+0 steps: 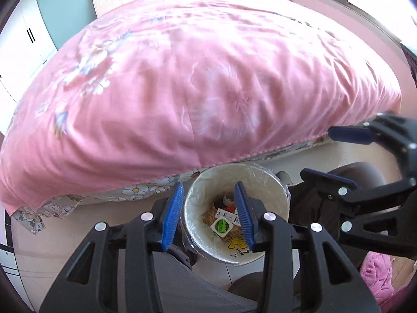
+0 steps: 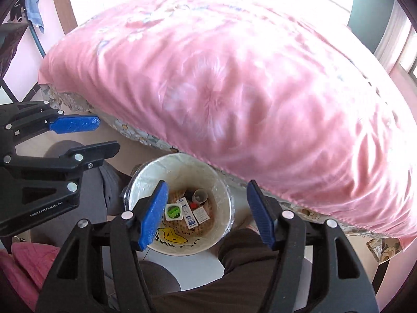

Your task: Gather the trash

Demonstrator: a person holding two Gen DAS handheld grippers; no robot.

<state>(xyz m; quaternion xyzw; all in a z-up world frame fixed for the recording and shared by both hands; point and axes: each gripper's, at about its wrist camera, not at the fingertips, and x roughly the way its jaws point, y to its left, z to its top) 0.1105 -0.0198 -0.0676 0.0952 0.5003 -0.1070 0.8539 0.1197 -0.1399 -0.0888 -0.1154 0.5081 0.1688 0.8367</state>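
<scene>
A white trash bin (image 1: 260, 182) (image 2: 156, 172) lined with a clear bag stands on the floor at the bed's edge. Inside lie a green-and-white packet (image 1: 221, 226) (image 2: 174, 211), small white boxes (image 2: 189, 215), a brown tube (image 2: 200, 195) and a wafer-patterned wrapper. My left gripper (image 1: 208, 190) hangs well above the bin, open, with nothing between its blue pads. My right gripper (image 2: 207, 185) is also high over the bin, open wider and empty. Each gripper shows in the other's view: the right gripper (image 1: 316, 154) at the right, the left gripper (image 2: 108, 134) at the left.
A bed with a pink quilt (image 1: 182, 91) (image 2: 234, 78) over a floral sheet fills the space behind the bin. A person's legs in dark trousers (image 1: 312, 208) (image 2: 247, 247) flank the bin. Pink fuzzy fabric (image 1: 378, 274) (image 2: 23, 260) lies low at the side.
</scene>
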